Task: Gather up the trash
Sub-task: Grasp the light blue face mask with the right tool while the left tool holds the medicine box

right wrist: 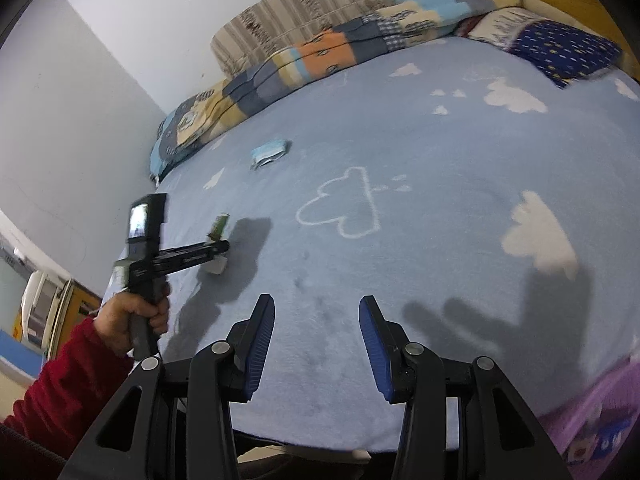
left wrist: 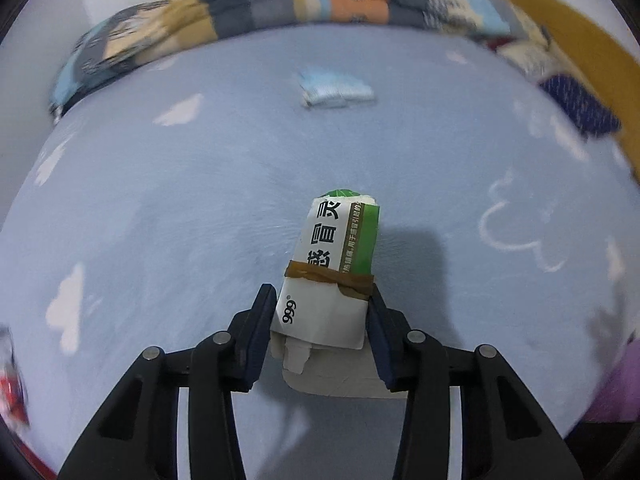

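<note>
Box (left wrist: 332,264): one, white and green, taped brown, crumpled, above the bed (left wrist: 160,208).
Left gripper (left wrist: 322,312): pinching the box.
Right gripper (right wrist: 317,320): spread, empty.
Mask (left wrist: 338,90): one, on the bed.

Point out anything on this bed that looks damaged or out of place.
The medicine box between the left gripper fingers is crushed, bound with brown tape, its near flap torn open. Farther up the blue cloud-print sheet, a crumpled face mask lies loose.
</note>
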The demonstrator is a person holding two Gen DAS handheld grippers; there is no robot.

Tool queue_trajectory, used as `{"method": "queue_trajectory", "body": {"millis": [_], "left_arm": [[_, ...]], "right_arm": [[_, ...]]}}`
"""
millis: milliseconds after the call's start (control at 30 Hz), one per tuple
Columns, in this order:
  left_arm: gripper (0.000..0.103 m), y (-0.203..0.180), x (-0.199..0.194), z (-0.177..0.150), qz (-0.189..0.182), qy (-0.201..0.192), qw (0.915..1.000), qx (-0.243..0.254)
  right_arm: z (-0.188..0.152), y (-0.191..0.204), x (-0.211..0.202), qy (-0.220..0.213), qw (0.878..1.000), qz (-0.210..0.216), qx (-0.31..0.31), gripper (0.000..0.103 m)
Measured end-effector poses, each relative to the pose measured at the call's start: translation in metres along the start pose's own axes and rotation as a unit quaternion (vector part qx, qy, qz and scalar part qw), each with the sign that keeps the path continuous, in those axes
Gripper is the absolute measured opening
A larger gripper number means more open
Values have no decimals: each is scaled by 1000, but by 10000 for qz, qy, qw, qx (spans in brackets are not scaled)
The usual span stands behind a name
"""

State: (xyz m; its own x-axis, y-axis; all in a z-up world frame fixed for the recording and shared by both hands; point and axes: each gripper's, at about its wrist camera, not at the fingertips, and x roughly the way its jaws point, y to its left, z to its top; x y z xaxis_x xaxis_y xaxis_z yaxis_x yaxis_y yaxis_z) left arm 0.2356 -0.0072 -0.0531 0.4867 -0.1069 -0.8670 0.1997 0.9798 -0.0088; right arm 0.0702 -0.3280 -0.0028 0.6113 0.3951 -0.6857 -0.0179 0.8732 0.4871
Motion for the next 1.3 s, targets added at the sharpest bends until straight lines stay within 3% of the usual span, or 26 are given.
{"method": "queue_trajectory", "body": {"millis": [133, 233, 300, 433, 600, 800, 933, 967, 1000, 1033, 1067, 1300], "left_arm": [[43, 11, -62, -16, -247, -333, 9965, -726], [43, 10, -91, -31, -194, -599, 9935, -951], [43, 11, -102, -41, -247, -725, 9905, -1144], [43, 9, -101, -52, -89, -961, 9893, -1091], [43, 14, -98, -52, -19, -938, 9915, -905], [43, 33, -86, -56, -71, -679, 9922, -1042], [43, 42, -82, -56, 24, -640, 9915, -1137], [43, 42, -81, -57, 51, -626, 9915, -1142], [43, 42, -80, -58, 76, -605, 9916, -1143], [43, 42, -79, -58, 86, -586, 9915, -1160], [43, 41, -78, -58, 73, -570, 9912, -1188], [43, 24, -82, -52, 140, -790, 9915, -1026]], "right_arm": [[36, 24, 29, 79, 9992, 106, -380, 46], [71, 43, 63, 144, 9978, 227, -606, 58], [98, 56, 96, 242, 9959, 408, -774, 60], [145, 77, 165, 350, 9938, 447, -954, 60], [195, 93, 260, 480, 9940, 487, -854, 60], [228, 89, 352, 340, 9965, -102, -758, 62], [227, 84, 393, 606, 9964, -90, -584, 63], [225, 84, 395, 582, 9966, -61, -581, 60], [221, 86, 395, 527, 9967, -21, -616, 50], [216, 89, 393, 507, 9963, 54, -692, 20], [213, 91, 392, 537, 9960, 72, -716, 12], [180, 90, 310, 115, 9955, 353, -877, 11]]}}
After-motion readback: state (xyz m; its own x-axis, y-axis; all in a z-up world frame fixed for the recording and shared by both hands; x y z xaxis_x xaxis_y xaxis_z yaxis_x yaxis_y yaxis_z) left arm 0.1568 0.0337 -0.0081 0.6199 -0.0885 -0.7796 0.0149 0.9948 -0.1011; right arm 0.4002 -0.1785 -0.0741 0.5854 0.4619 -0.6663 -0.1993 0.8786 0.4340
